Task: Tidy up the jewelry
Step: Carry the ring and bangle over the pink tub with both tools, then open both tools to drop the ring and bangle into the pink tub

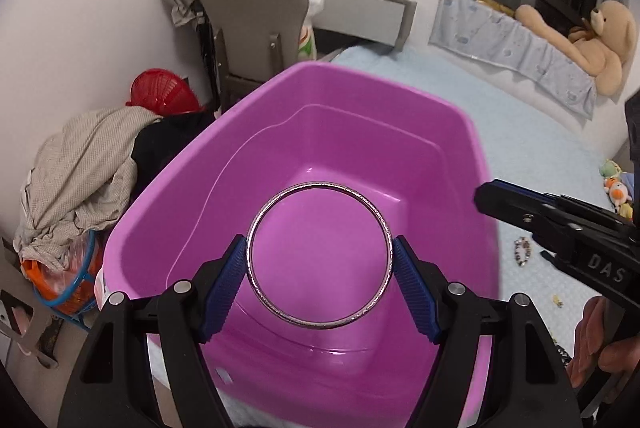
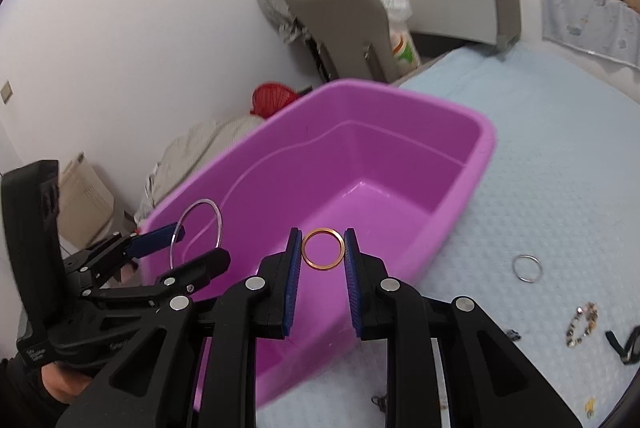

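Note:
A purple plastic tub [image 1: 400, 96] [image 2: 452, 124] stands on the pale blue bed cover, with nothing lying inside. My left gripper [image 1: 319, 262] [image 2: 200, 242] hovers over the tub, shut on a large silver bangle [image 1: 276, 304] [image 2: 218, 224] pinched at its two sides. My right gripper [image 2: 323, 250] hangs above the tub's near rim, shut on a small gold ring [image 2: 310, 260]; its black fingers [image 1: 516, 202] enter the left wrist view from the right. A silver ring [image 2: 527, 268] and a beaded bracelet [image 2: 582, 320] [image 1: 523, 252] lie on the cover to the right.
A grey chair [image 1: 252, 24] draped with clothes, a red basket [image 1: 162, 94] and a heap of laundry [image 1: 80, 180] crowd the floor left of the bed. A teddy bear [image 1: 600, 48] lies at the bed's far side. A black strap [image 2: 626, 344] rests near the bracelet.

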Motion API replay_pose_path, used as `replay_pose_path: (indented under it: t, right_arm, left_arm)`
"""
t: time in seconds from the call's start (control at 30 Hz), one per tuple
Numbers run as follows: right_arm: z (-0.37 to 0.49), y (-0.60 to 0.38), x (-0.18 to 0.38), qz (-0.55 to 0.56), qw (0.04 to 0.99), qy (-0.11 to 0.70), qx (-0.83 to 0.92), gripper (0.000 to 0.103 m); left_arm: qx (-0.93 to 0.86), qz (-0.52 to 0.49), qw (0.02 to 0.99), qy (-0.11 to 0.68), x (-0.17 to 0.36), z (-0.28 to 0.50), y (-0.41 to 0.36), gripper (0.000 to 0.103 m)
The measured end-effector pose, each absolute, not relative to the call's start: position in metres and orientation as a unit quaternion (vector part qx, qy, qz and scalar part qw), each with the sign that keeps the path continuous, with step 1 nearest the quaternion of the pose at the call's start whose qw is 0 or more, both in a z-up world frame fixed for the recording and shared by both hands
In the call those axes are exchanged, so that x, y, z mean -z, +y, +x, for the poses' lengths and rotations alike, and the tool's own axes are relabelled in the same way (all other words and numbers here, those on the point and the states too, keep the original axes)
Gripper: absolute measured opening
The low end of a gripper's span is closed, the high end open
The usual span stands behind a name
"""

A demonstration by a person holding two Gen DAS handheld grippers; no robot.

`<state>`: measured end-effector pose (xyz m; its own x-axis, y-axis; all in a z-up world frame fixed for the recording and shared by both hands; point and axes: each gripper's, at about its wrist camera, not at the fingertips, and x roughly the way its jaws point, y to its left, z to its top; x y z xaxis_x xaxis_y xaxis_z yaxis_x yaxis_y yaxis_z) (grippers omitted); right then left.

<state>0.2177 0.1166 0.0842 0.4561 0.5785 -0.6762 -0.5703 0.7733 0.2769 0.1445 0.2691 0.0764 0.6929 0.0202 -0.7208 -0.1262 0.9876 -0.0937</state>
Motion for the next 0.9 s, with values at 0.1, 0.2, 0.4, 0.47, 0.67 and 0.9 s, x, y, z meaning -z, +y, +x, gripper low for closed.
replay_pose_path:
  t: [0.1,0.2,0.4,0.47,0.67,0.9]
  right_arm:
    - [0.228,0.131,-0.074,-0.012,0.848,0.410,-0.335,0.021]
    - [0.236,0.141,-0.067,-0.017,0.845,0.418,-0.333,0.021]
    - [0.246,0.152,-0.057,-0.036,0.844,0.430,-0.320,0.021]
    - [0.250,0.156,-0.052,-0.042,0.843,0.434,-0.315,0.021]
    - [0.255,0.160,-0.050,-0.060,0.848,0.431,-0.302,0.027]
    - [0.253,0.155,-0.053,-0.062,0.855,0.420,-0.296,0.038]
  left_arm:
    - [-0.044,-0.065,0.915,0.397,-0.069,0.152,0.275,0.070]
    - [-0.050,-0.071,0.910,0.405,-0.063,0.159,0.281,0.070]
    - [-0.059,-0.072,0.902,0.421,-0.050,0.168,0.288,0.070]
    - [-0.062,-0.067,0.901,0.424,-0.048,0.169,0.287,0.070]
    - [-0.084,-0.044,0.900,0.426,-0.047,0.169,0.286,0.072]
    - [-0.097,-0.062,0.897,0.427,-0.048,0.165,0.295,0.082]
